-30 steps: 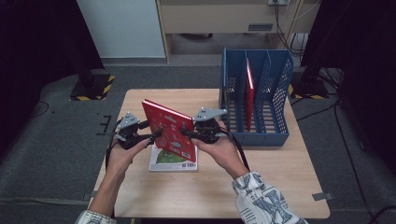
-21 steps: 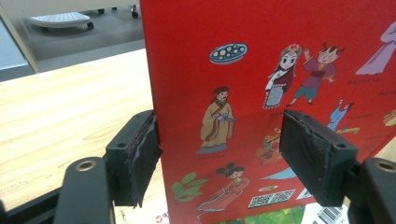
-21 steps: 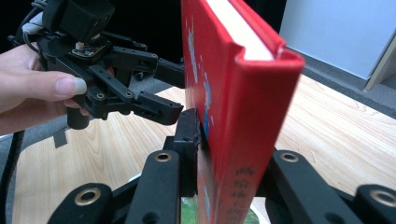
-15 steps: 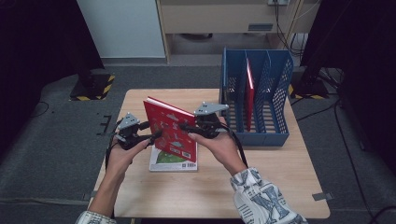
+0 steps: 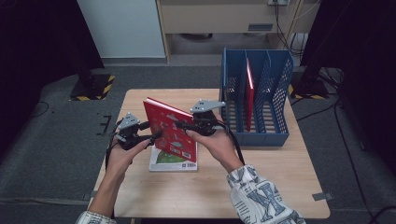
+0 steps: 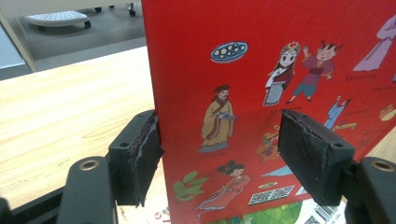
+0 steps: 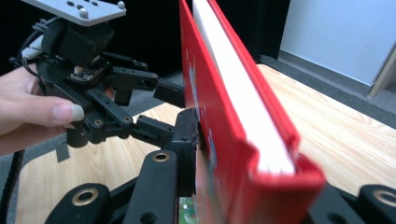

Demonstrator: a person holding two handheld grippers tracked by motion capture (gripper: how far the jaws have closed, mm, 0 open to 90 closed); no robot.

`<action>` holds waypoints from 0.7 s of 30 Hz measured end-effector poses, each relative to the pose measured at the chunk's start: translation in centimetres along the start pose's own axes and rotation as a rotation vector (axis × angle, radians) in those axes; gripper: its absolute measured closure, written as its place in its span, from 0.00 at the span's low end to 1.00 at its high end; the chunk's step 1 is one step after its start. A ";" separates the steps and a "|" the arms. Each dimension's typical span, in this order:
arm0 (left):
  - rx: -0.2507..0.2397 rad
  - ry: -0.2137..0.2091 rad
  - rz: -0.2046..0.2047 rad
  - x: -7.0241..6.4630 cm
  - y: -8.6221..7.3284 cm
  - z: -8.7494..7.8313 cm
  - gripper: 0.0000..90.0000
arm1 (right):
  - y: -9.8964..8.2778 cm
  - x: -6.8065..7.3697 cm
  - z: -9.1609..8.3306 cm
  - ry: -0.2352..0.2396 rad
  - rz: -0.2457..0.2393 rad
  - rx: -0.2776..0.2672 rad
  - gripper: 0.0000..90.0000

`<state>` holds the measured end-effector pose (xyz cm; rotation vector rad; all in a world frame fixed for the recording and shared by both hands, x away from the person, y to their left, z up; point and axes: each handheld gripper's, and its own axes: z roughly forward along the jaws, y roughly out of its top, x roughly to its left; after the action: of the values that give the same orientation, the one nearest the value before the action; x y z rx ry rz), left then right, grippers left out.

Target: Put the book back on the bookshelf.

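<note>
A red picture book [image 5: 170,128] is held up on edge above the table, tilted, its illustrated cover [image 6: 261,51] facing my left gripper. My right gripper [image 5: 183,126] is shut on it from the right. In the right gripper view, one pad presses the cover and the book's thick edge [image 7: 243,107] fills the gap between the jaws. My left gripper [image 5: 156,135] stands open at the book's left edge. One pad [image 6: 147,149] sits beside that edge and the other pad [image 6: 308,156] is in front of the cover. The left gripper [image 7: 161,105] reaches toward the cover.
A second book [image 5: 170,162] with a green and white cover lies flat on the wooden table [image 5: 261,177] under the raised one. A blue slotted file rack [image 5: 275,93] stands at the table's back right, with a red book [image 5: 251,93] upright in a middle slot.
The right gripper has shifted slightly toward the far side, and the red book stands a little more upright. The left gripper has stayed put.
</note>
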<state>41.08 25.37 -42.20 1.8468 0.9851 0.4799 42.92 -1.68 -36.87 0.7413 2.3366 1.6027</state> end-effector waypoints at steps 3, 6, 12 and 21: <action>-0.001 -0.002 -0.001 0.0 0.0 0.0 0.33 | 0.1 0.1 0.3 0.017 -0.010 -0.005 0.80; 0.000 0.000 0.002 0.0 0.0 0.0 0.32 | 0.2 0.1 0.5 0.021 -0.010 -0.010 0.80; 0.002 -0.008 0.001 0.1 -0.1 -0.1 0.32 | 0.3 0.2 1.1 0.026 -0.010 -0.019 0.80; 0.017 0.007 -0.036 0.8 -1.3 -0.9 0.19 | 0.4 0.4 1.2 0.016 -0.024 -0.018 0.87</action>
<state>40.41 26.80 -43.01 1.8405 1.0290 0.4580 43.20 -0.42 -36.93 0.6966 2.3295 1.6236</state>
